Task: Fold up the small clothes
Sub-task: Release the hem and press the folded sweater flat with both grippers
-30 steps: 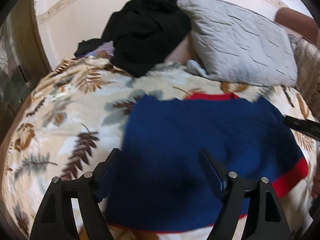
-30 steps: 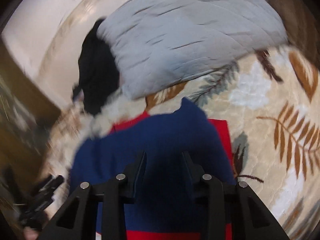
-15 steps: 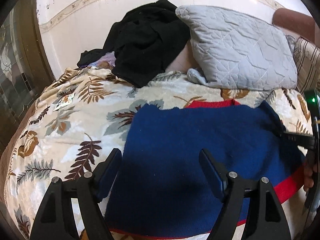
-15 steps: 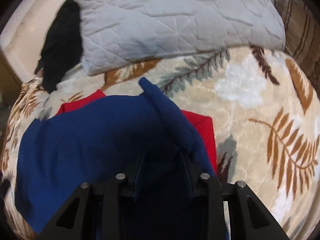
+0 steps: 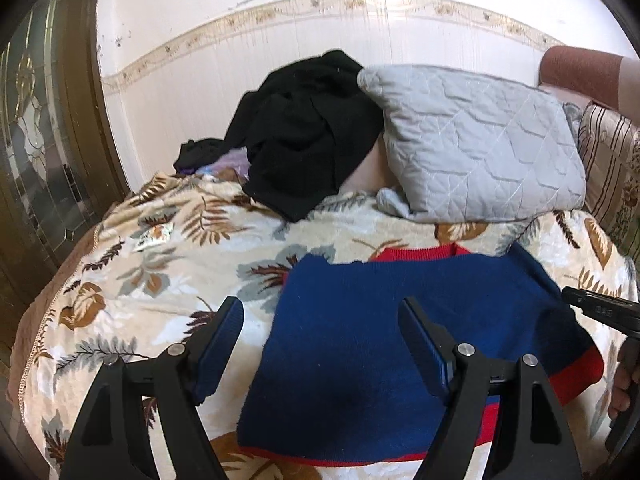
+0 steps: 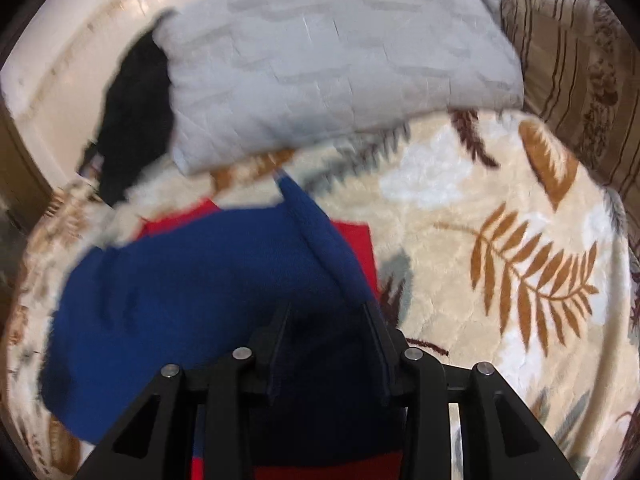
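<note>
A small blue knit sweater with red trim (image 5: pixel 392 344) lies spread on a leaf-patterned blanket (image 5: pixel 160 264). My left gripper (image 5: pixel 320 320) is open and empty, hovering above the sweater's left part. The sweater also shows in the right wrist view (image 6: pixel 200 280). My right gripper (image 6: pixel 326 320) has its jaws partly closed with a raised fold of the blue cloth running up between them. The right gripper's tip also shows at the right edge of the left wrist view (image 5: pixel 592 308).
A grey quilted pillow (image 5: pixel 472 144) and a pile of black clothes (image 5: pixel 308 132) lie at the head of the bed against the wall. A striped cushion (image 5: pixel 612 168) sits at the right. A wooden door (image 5: pixel 44 152) stands left.
My left gripper has pulled back and up, so more wall shows. My right gripper has shifted over the sweater's right side, still with the blue fold between its jaws.
</note>
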A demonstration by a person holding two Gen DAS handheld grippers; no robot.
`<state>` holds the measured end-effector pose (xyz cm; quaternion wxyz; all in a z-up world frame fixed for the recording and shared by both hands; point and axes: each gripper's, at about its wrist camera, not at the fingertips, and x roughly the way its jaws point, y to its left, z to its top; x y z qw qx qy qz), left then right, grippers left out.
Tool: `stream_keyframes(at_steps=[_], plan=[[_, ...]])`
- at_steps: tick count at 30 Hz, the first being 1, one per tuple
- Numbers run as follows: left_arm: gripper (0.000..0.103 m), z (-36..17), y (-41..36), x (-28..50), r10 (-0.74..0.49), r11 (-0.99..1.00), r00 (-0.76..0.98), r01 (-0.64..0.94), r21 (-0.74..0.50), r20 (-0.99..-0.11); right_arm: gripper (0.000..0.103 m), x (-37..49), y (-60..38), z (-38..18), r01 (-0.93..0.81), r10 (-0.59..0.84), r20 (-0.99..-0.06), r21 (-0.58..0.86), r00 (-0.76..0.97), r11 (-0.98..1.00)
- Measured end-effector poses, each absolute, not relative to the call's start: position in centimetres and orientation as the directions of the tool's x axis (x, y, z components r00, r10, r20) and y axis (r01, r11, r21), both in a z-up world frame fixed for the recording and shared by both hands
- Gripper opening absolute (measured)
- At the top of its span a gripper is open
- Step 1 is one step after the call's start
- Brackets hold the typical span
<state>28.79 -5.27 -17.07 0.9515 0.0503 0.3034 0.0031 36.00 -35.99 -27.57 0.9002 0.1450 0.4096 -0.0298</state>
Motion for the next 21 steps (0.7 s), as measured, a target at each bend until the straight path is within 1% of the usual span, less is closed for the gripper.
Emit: stream_keyframes(at_steps=[4, 7, 11, 12, 13, 14, 18, 19, 21], plan=[[0.08, -16.6, -5.2, 27.7, 0.043, 0.995, 0.829, 0.015, 0.099, -0.558, 0.04, 33.6, -35.0, -25.3, 0.105, 0.146, -0.697, 0.303, 0.702, 0.947], [0.08, -16.7, -5.2, 27.2, 0.036, 0.996, 0.826, 0.017, 0.09, -0.563, 0.04, 32.6, -33.9, -25.1, 0.075, 0.215, -0.699, 0.359, 0.682, 0.93], [0.08, -17.4, -5.3, 27.3, 0.04, 0.996, 0.813, 0.014, 0.089, -0.58, 0.04, 32.1, -32.5, -25.3, 0.047, 0.267, -0.709, 0.39, 0.652, 0.92], [0.081, -17.8, -5.2, 27.5, 0.04, 0.996, 0.804, 0.016, 0.088, -0.593, 0.04, 32.0, -32.3, -25.3, 0.041, 0.279, -0.709, 0.398, 0.647, 0.916], [0.086, -18.2, -5.2, 27.8, 0.034, 0.996, 0.792, 0.022, 0.084, -0.609, 0.04, 32.0, -32.2, -25.6, 0.035, 0.292, -0.71, 0.407, 0.64, 0.913], [0.088, -19.1, -5.2, 28.4, 0.022, 0.996, 0.767, 0.035, 0.076, -0.641, 0.04, 32.1, -32.0, -25.8, 0.031, 0.301, -0.712, 0.413, 0.634, 0.91], [0.088, -22.7, -4.4, 30.5, -0.003, 0.999, 0.661, 0.039, 0.031, -0.75, 0.04, 33.2, -31.9, -26.7, 0.03, 0.329, -0.714, 0.439, 0.618, 0.898], [0.088, -23.7, -4.1, 31.1, 0.015, 0.999, 0.626, 0.022, 0.037, -0.78, 0.04, 33.6, -31.9, -26.9, 0.03, 0.336, -0.714, 0.447, 0.614, 0.894], [0.088, -25.2, -3.5, 31.9, 0.053, 0.998, 0.587, -0.004, 0.063, -0.808, 0.04, 34.3, -31.8, -27.4, 0.045, 0.336, -0.722, 0.452, 0.605, 0.891]])
